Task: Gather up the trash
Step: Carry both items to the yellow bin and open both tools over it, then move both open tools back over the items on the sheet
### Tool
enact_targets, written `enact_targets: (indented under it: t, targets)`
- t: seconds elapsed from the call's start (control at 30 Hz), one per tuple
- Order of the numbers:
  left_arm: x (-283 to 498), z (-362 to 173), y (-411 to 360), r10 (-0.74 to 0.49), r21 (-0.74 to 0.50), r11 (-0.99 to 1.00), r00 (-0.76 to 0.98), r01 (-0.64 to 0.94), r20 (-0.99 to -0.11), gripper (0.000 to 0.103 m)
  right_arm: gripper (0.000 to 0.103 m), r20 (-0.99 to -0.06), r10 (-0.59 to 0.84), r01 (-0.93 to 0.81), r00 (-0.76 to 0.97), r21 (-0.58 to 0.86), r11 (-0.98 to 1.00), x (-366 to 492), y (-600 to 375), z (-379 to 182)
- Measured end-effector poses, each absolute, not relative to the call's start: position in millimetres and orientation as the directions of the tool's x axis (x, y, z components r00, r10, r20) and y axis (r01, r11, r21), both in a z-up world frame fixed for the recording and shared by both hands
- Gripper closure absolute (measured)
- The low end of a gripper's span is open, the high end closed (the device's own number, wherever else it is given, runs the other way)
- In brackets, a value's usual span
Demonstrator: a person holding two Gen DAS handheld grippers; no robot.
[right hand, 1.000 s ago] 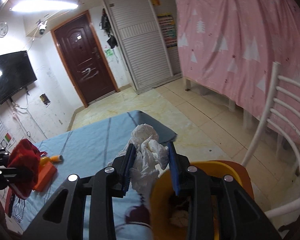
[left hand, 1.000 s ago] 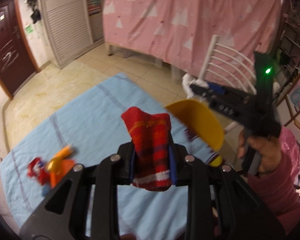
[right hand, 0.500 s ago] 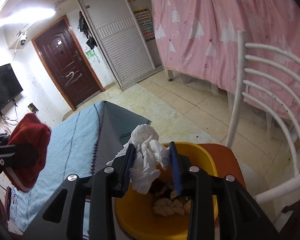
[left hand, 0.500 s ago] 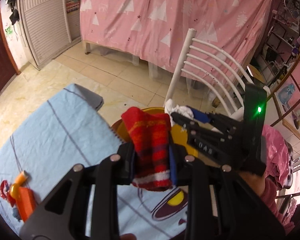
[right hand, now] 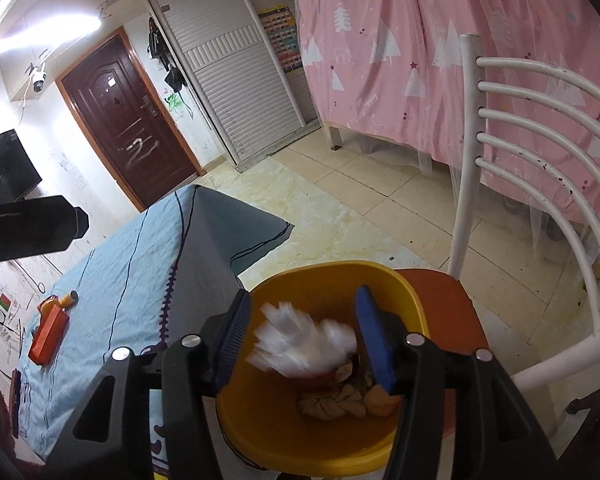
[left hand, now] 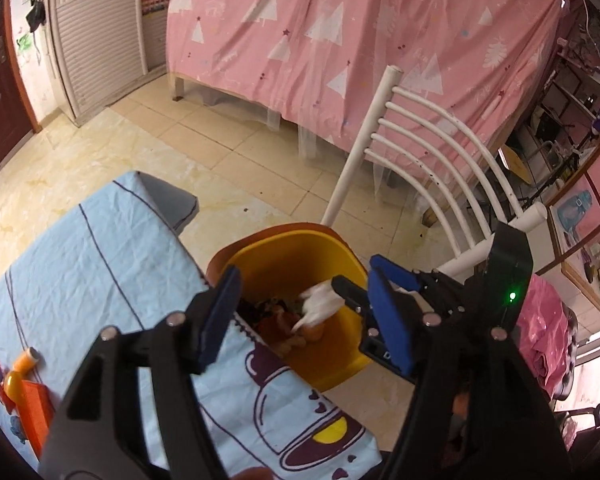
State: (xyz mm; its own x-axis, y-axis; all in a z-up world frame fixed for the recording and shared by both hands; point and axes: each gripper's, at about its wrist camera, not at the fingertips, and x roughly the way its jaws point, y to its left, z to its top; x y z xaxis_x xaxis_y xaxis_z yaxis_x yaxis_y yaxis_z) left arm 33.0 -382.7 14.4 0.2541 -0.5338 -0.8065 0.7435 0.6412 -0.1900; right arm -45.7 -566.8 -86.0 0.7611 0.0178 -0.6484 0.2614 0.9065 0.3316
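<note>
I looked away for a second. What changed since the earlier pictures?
Both grippers opened over the yellow bin. The left gripper let go its red cloth; the right gripper released the white tissue, now blurred, dropping in. The orange toy stayed on the blue cloth.

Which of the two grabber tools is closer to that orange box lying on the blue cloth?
The left. The left gripper hangs at the yellow bin's table-side rim, nearer the orange box. The right gripper hangs open over the bin, farther off.
</note>
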Motion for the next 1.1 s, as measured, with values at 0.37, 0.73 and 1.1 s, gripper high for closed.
enact_targets:
  t: [0.37,0.73,1.1]
  targets:
    - [46,29,-341,-0.537,-0.191,0.677,0.298,0.711,-0.789,0.04,0.052,-0.625,0.013,0.231,0.781,0.308,0.923,-38,-544,-62]
    - [71,44,-260,-0.49,-0.154,0.752,0.387,0.64,-0.781,0.034,0.05,-0.609,0.09,0.09,0.788,0.259,0.962,1,-477,-34]
    - [105,53,-165,-0.394,-0.096,0.847,0.495,0.524,-0.774,0.034,0.049,-0.625,0.206,-0.093,0.753,0.208,0.974,48,-385,-21]
